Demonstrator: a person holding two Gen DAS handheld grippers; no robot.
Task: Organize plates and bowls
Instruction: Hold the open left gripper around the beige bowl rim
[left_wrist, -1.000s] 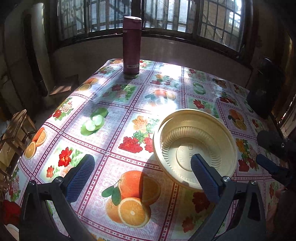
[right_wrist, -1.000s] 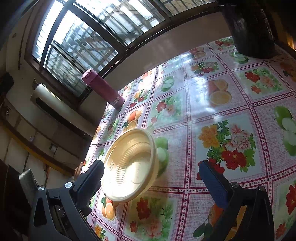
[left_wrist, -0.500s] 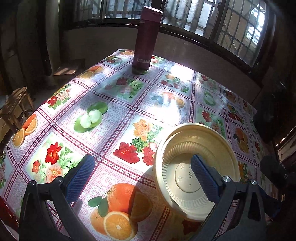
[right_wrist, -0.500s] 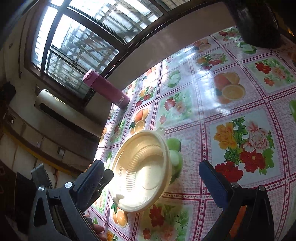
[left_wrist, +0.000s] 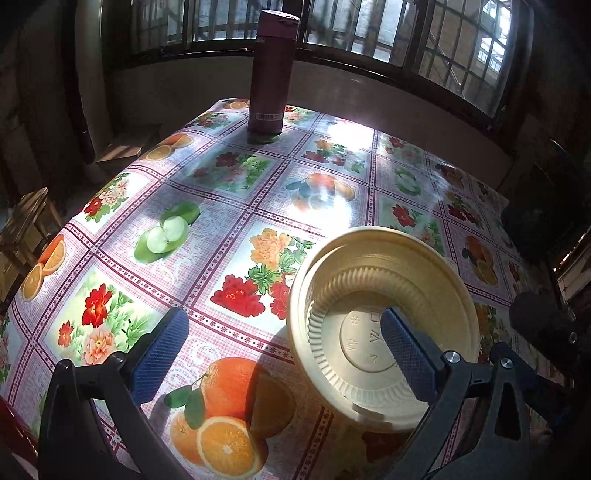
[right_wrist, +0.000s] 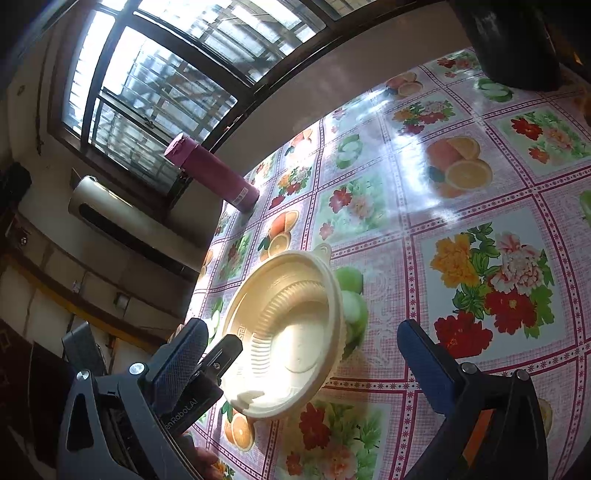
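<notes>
Left wrist view has the left gripper (left_wrist: 284, 350) spread wide, its right blue pad inside the cream ribbed plastic bowl (left_wrist: 384, 325), the left pad over the flowered, fruit-printed vinyl tablecloth (left_wrist: 221, 206); whether that pad touches the bowl is unclear. The bowl sits tilted at the table's near side. From the right wrist, the right gripper (right_wrist: 299, 354) is equally wide and holds nothing, the bowl between its fingers. Farther back, a maroon flask (left_wrist: 271, 70) stands upright by the barred window (left_wrist: 443, 44).

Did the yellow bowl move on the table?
Cannot tell. The yellow bowl looks bigger, but it covers the same red flowers; probably the left gripper came nearer.
</notes>
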